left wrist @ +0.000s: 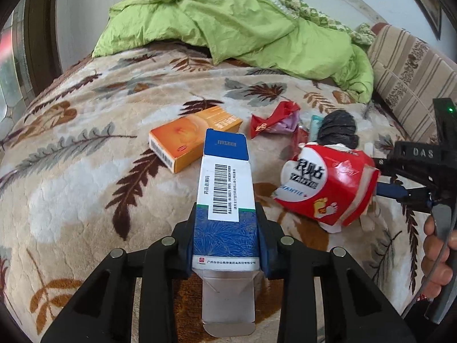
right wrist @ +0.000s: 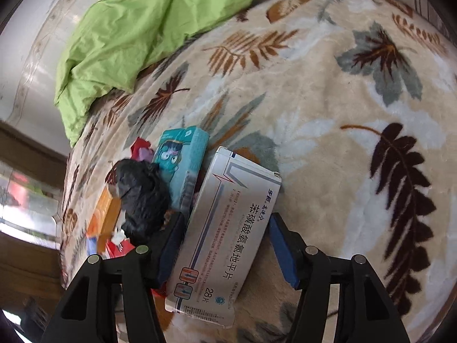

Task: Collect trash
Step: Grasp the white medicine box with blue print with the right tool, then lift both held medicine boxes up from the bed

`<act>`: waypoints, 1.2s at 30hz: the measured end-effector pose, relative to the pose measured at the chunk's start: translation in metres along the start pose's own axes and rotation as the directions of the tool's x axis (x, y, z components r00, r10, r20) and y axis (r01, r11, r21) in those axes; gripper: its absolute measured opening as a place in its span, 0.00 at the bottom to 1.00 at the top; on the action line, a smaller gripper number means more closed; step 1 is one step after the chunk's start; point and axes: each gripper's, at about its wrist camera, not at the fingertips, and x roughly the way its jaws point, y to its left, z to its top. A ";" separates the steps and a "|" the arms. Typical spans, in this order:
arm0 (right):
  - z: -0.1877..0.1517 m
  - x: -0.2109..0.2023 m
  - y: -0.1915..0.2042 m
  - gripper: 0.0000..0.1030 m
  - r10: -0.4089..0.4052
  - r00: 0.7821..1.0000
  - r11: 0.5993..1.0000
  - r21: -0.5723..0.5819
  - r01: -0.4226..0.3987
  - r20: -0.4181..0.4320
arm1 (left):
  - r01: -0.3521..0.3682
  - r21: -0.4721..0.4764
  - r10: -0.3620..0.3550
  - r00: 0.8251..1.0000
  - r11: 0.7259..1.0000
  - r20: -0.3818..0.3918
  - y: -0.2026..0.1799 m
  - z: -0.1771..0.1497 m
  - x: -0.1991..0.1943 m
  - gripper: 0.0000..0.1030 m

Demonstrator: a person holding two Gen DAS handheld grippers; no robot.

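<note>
On a plush leaf-patterned blanket (left wrist: 85, 154), the left gripper (left wrist: 227, 237) is clenched on a long blue-and-white carton (left wrist: 222, 200). The right gripper (right wrist: 225, 245) stands released astride a flat silver-white pill box (right wrist: 225, 228), beside a crumpled black bag (right wrist: 142, 197) near the middle

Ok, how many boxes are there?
5: blue box in left gripper; silver box inside open right gripper; orange box, teal box, crushed red box on blanket. More may hide.
</note>
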 end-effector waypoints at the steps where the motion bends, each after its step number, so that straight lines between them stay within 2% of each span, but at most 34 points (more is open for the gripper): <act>1: -0.005 -0.006 0.000 0.62 -0.005 1.000 1.000 -0.021 0.006 0.021 | -0.002 0.012 0.002 1.000 1.000 0.011 -0.003 0.000 -0.002 0.31; 3: -0.018 -0.023 0.002 0.62 -0.007 0.996 0.996 -0.085 0.014 0.089 | 0.006 0.023 -0.006 1.000 1.000 0.027 -0.006 0.000 -0.006 0.31; 6: -0.036 -0.045 0.008 0.62 -0.005 0.979 0.984 -0.176 0.042 0.205 | 0.013 0.030 -0.015 0.998 0.999 0.056 -0.008 0.000 -0.011 0.31; 12: -0.053 -0.079 0.020 0.62 0.034 0.927 0.959 -0.274 0.075 0.372 | 0.036 0.020 -0.037 0.995 0.999 0.091 -0.007 0.001 -0.020 0.31; 18: -0.055 -0.087 0.025 0.62 0.082 0.930 0.957 -0.290 0.027 0.359 | 0.038 0.028 -0.041 0.994 0.999 0.104 -0.012 0.000 -0.025 0.31; 23: -0.059 -0.100 0.029 0.62 0.088 0.921 0.953 -0.302 0.034 0.379 | 0.036 0.037 -0.040 0.993 0.999 0.113 -0.017 -0.001 -0.026 0.31; 36: -0.075 -0.117 0.046 0.62 0.065 0.915 0.937 -0.339 0.081 0.399 | 0.033 0.066 -0.043 0.985 0.997 0.169 -0.022 -0.003 -0.043 0.31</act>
